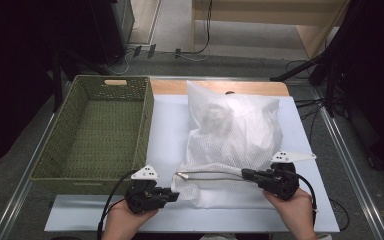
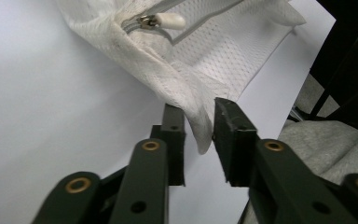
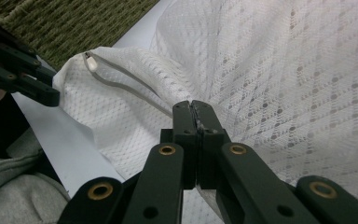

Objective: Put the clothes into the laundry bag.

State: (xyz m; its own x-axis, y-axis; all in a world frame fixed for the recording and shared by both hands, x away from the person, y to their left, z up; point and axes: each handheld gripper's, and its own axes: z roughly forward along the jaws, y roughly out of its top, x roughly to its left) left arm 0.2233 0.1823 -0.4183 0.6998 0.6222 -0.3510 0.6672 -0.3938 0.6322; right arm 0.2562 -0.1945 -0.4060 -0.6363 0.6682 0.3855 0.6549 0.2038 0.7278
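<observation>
The fingers (image 2: 235,140) of the left gripper (image 2: 199,140) are seen slightly parted in the left gripper view, with a corner of the white mesh laundry bag (image 2: 186,70) hanging between them; the fabric lies against the pads, but no firm pinch on it can be made out. The fingers (image 3: 185,135) of the right gripper (image 3: 196,140) are pressed flat together in the right gripper view, and the mesh is met at their tips; whether a fold of it is caught between them cannot be told.

In the high view, the laundry bag (image 1: 232,135) is laid on the white sheet (image 1: 165,130) covering the table, to the right of the green woven basket (image 1: 97,132) and apart from it. The bag is bulged by contents that are blurred behind the mesh. Its near edge is stretched between the two grippers: the left gripper (image 1: 172,194) is held at the bag's near-left corner and the right gripper (image 1: 245,173) at the near-right end of the zipper line. The zipper (image 1: 210,175) is run along that near edge, and its white pull tab (image 2: 168,21) is found at the left end, just beside the left gripper's corner. Each gripper is held in a hand (image 1: 127,217) entering from the bottom of the high view. The basket is seen holding nothing.
</observation>
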